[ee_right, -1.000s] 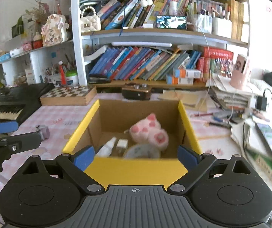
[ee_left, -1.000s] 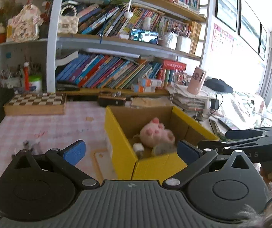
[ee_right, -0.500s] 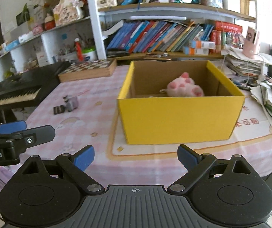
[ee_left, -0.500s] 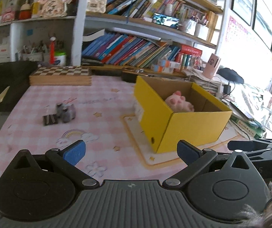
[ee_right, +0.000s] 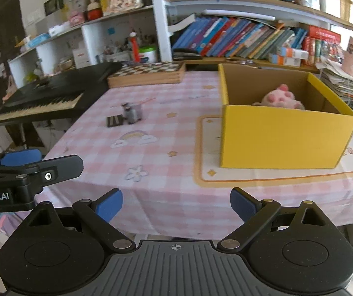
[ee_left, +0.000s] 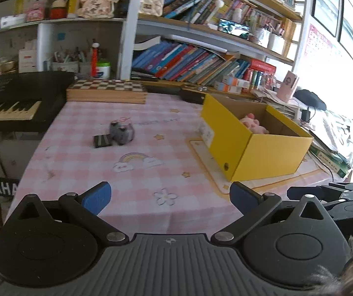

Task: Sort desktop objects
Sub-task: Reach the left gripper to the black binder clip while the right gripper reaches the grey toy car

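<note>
Box: open yellow cardboard box [ee_right: 285,138] held a pink plush toy [ee_right: 281,98].
Left of box: small grey toy [ee_right: 132,112], flat black block [ee_right: 114,120].

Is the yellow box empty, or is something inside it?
Not empty. The yellow box is open at the top, and a pink plush toy lies inside. What else it holds cannot be seen.

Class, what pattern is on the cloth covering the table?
Pink and white checks on the tablecloth, with printed stars, a rainbow and flowers; clearest in the right wrist view.
</note>
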`<move>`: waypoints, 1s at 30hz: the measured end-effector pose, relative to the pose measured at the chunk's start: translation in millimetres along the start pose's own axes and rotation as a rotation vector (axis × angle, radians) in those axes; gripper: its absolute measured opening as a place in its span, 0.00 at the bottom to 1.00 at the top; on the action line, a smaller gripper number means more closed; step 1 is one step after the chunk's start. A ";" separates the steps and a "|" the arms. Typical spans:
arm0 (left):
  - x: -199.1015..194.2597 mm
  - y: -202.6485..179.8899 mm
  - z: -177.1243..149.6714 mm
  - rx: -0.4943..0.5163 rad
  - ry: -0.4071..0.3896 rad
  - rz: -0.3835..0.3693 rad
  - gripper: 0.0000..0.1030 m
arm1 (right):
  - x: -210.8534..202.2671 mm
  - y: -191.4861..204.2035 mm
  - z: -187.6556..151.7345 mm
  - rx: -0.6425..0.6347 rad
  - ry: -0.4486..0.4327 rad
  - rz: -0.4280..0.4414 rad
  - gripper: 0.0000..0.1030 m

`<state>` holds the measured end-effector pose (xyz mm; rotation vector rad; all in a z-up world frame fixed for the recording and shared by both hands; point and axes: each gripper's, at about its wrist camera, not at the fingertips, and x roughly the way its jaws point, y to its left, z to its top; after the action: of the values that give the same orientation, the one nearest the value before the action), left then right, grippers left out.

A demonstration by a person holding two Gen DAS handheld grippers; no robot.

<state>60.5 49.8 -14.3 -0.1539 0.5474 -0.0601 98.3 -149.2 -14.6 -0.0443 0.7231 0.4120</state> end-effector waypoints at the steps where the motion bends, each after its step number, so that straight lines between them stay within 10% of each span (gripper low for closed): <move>1: -2.5 3.5 -1.0 -0.003 0.000 0.003 1.00 | 0.3 4.0 -0.6 -0.005 0.001 0.004 0.93; 30: -20.8 66.0 -4.2 -0.088 -0.021 0.104 1.00 | 33.7 71.1 19.1 -0.140 0.028 0.122 0.93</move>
<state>41.6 116.4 -17.8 -0.2116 0.5365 0.0667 106.0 -68.6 -15.0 -0.1388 0.7255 0.5794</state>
